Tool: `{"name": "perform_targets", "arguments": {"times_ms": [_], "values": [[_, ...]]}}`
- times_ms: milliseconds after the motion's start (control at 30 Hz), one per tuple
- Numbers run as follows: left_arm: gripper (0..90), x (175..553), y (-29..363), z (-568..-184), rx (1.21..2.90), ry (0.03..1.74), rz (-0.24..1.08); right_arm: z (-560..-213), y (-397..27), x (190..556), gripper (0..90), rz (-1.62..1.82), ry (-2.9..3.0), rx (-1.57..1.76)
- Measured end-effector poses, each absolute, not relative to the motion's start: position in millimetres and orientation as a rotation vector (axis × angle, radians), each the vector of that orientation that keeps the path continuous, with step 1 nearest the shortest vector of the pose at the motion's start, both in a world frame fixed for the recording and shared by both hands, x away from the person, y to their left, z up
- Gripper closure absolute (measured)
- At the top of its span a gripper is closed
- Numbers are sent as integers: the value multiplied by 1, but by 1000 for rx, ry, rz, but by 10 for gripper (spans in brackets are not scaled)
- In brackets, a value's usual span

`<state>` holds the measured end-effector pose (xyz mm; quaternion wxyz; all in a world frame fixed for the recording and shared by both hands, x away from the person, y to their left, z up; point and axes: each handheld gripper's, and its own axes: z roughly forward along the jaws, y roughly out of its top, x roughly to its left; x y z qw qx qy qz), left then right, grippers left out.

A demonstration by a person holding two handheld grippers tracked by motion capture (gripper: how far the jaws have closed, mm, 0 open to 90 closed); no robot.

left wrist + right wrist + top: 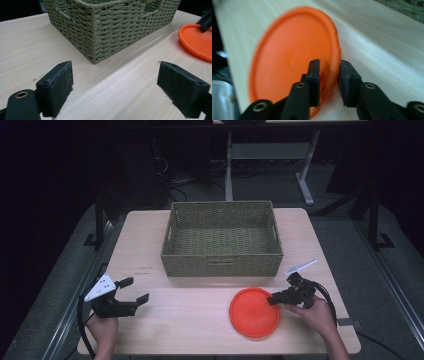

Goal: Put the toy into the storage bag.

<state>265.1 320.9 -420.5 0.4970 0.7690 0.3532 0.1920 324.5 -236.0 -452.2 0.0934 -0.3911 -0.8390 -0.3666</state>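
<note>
An orange round plate [252, 312] lies on the wooden table [200, 330] at the front right, just in front of the woven basket [222, 265]. My right gripper [272, 299] comes in from the plate's right side. Its two jaws straddle the plate's rim [287, 55], one inside the rim and one outside, and the right gripper [329, 72] is shut on it. My left gripper [138, 289] is held at the front left with its jaws wide apart and nothing between them. In the left gripper view the gripper [115, 87] faces the basket's corner [112, 27] and the plate [197, 41].
The basket is empty and stands in the middle of the table toward the back. A small white strip [301, 266] lies by the basket's right front corner. Bare tabletop stretches between the two grippers. Dark floor and desk legs lie beyond the table.
</note>
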Motion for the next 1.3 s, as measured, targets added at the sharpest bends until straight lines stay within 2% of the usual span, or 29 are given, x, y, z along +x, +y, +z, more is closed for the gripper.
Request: {"name": "perform_targets", "arguments": {"times_ms": [167,467,1300], "values": [[127,265,322,-420,1858,858,465,-439,-234,321,813,-1146,-2489,-1116],[126,265,322,-421,1859,859,466,-418,-222,319,819,-1143,-2504,-1085],[126,264,321,-420,1880,850,477,-364,-222,322,820,-1290,-2496,-1110]]}}
